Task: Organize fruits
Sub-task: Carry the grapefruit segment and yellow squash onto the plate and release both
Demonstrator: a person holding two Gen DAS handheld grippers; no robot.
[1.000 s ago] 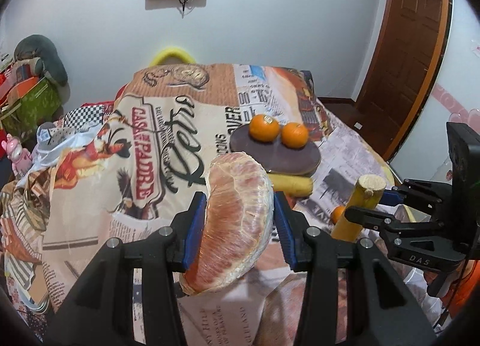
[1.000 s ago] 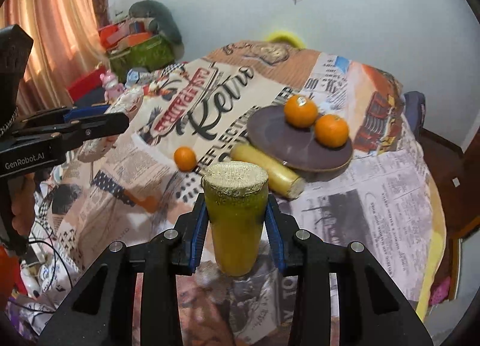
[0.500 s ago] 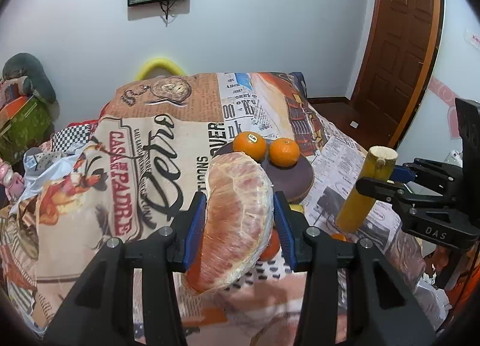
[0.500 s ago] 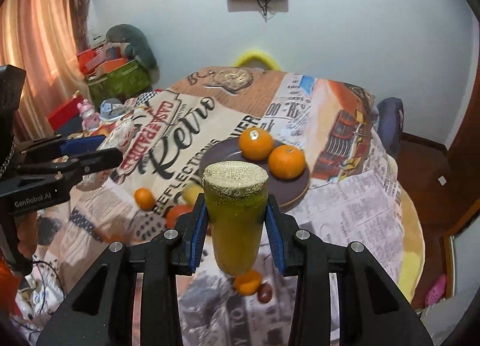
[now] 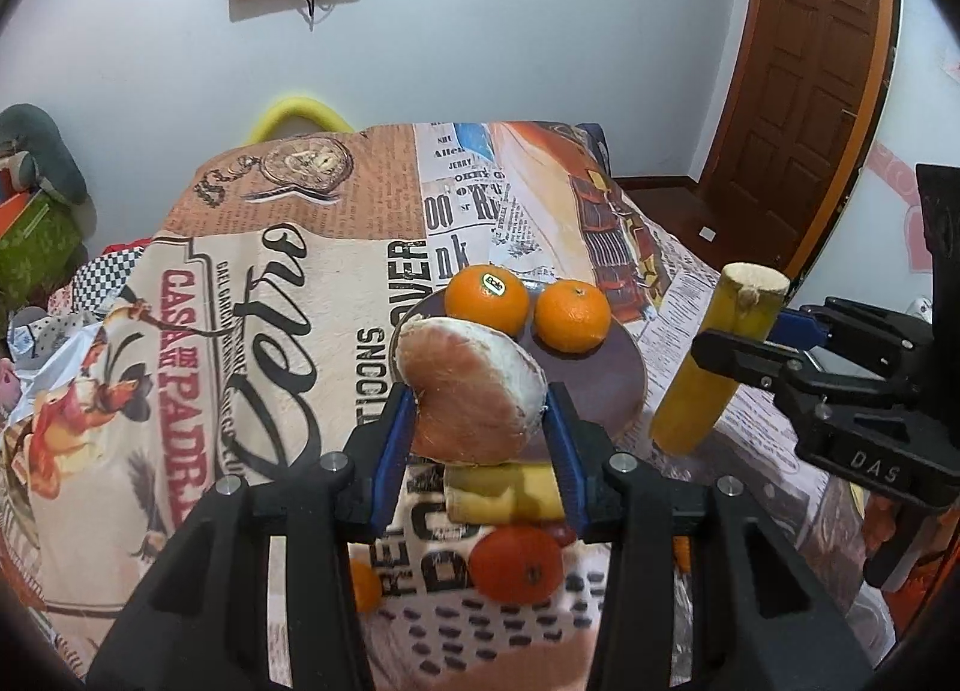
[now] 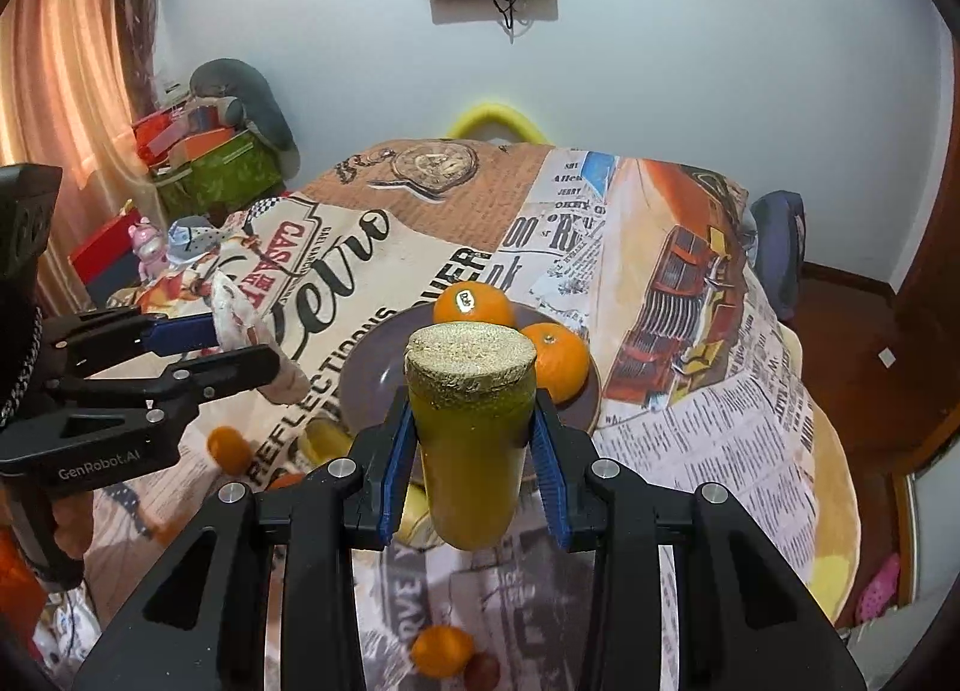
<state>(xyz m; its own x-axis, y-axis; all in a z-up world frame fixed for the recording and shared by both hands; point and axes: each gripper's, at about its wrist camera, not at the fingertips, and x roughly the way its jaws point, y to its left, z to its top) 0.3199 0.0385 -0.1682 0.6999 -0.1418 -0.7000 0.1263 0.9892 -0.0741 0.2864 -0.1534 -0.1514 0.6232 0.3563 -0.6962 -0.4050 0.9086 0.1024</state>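
A printed cloth [image 5: 252, 343] with retro newspaper lettering covers the whole table [image 6: 834, 487], whose yellow edge shows at the right side. Toward the middle of the tabletop, a little nearer the far edge, sits a dark brown plate [image 5: 606, 385] with two oranges on its far half: one with a sticker [image 5: 487, 300] and a plain one [image 5: 573, 316] just beside it, nearly touching.

The left gripper [image 5: 480, 433] hangs over the plate's near-left rim, its blue pads pressed on either side of a peeled pomelo segment wrapped in clear film [image 5: 471, 388]; the segment is off the cloth, held in the air. The right gripper [image 6: 474, 445] is clamped the same way on a short length of yellow-green sugarcane [image 6: 471, 433], which stands upright between the fingers, cut end up, over the plate's near edge.

On the cloth just in front of the plate lies a second, pale yellow piece of cane [image 5: 504, 490] on its side. Nearer the front edge rests a reddish-orange tangerine [image 5: 516, 565], with a smaller orange fruit [image 5: 365, 586] to its left, partly hidden by the gripper frame. Close to the front edge, a small mandarin [image 6: 441, 652] touches a little dark red fruit [image 6: 482, 672].
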